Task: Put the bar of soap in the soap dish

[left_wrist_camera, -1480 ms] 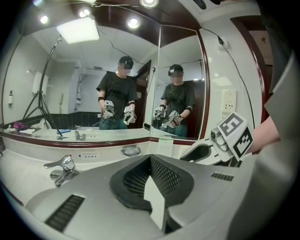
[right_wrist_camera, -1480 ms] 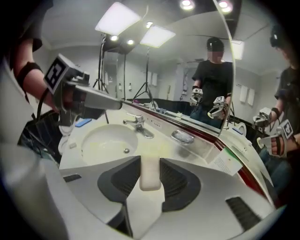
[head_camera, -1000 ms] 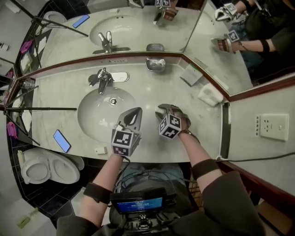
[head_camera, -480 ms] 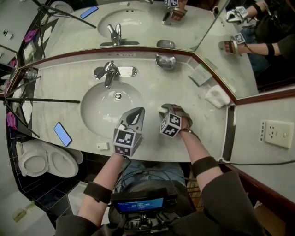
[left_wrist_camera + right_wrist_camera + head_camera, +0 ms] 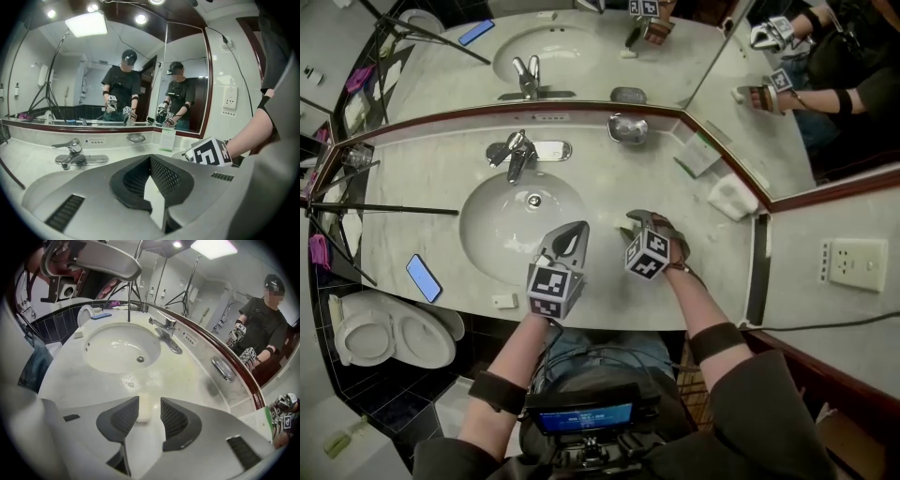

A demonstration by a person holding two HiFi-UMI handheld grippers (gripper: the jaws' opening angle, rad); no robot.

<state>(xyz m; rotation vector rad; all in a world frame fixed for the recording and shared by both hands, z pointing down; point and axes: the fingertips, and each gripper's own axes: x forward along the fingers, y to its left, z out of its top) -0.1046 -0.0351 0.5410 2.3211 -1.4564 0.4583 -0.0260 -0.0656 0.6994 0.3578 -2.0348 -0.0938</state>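
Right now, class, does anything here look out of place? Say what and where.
The bar of soap lies on the bare counter beside the basin, not in the soap dish by the mirror. A phone lies at the counter's front edge.

counter (image 5: 431,178) looked pale glossy stone | basin (image 5: 502,230) was smooth, glazed | faucet (image 5: 514,155) and dish (image 5: 627,128) were shiny metal | soap (image 5: 143,411) looked matt | right claw (image 5: 150,399) pads (image 5: 174,420) were black, rough-meshed

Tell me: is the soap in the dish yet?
Out. The soap bar lies on the counter; the soap dish stands apart by the mirror.
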